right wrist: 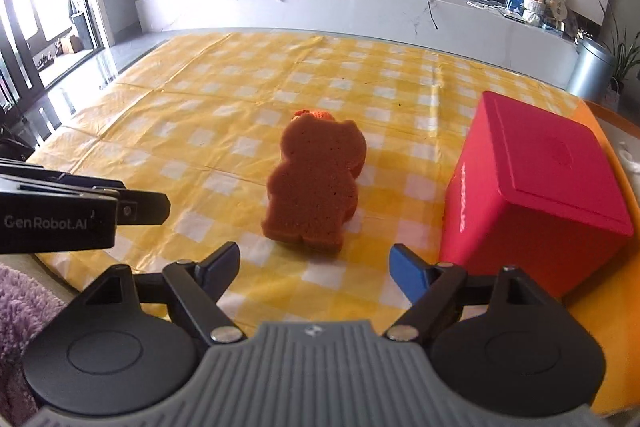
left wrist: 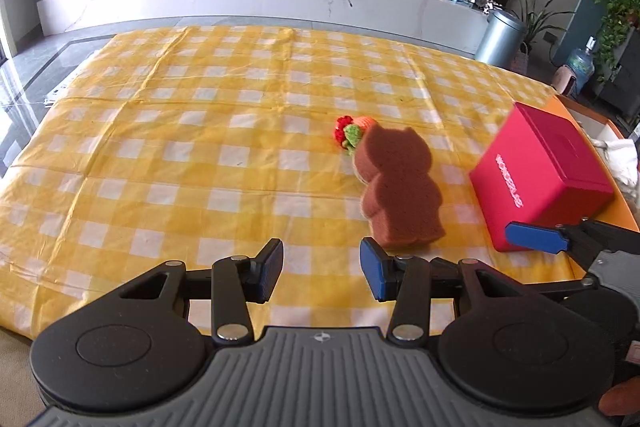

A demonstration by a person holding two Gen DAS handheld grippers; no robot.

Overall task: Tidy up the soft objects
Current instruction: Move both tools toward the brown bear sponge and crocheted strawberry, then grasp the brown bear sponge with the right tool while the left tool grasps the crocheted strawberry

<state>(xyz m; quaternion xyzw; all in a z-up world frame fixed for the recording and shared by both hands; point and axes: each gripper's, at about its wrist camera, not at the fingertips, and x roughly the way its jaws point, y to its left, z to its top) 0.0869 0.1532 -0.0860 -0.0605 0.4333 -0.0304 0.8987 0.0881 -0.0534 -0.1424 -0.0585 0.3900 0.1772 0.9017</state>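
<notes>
a: we have both tools low over the yellow checked cloth (left wrist: 160,131), and neither has anything in it. our right gripper (right wrist: 316,267) is spread wide, with the brown bear sponge (right wrist: 316,187) lying flat just ahead of the gap.

b: our left gripper (left wrist: 322,267) is open too, a little narrower, and the sponge (left wrist: 396,187) sits ahead and to its right. so the right one looks better placed for the pick.

a: agreed. we would guess the step is to take the sponge. we should go in low, straddle its narrow waist and close gently, since foam squashes and can spring out.

b: the red box (right wrist: 532,183) stands close on the right, so we keep that finger clear of its wall.

a: only the left view shows the knitted flower (left wrist: 350,133) properly: red and green, touching the sponge's far end. from the right we see just an orange scrap behind the bear's head.

b: and the right view shows the purple fleece (right wrist: 20,303) at our near left.
</notes>
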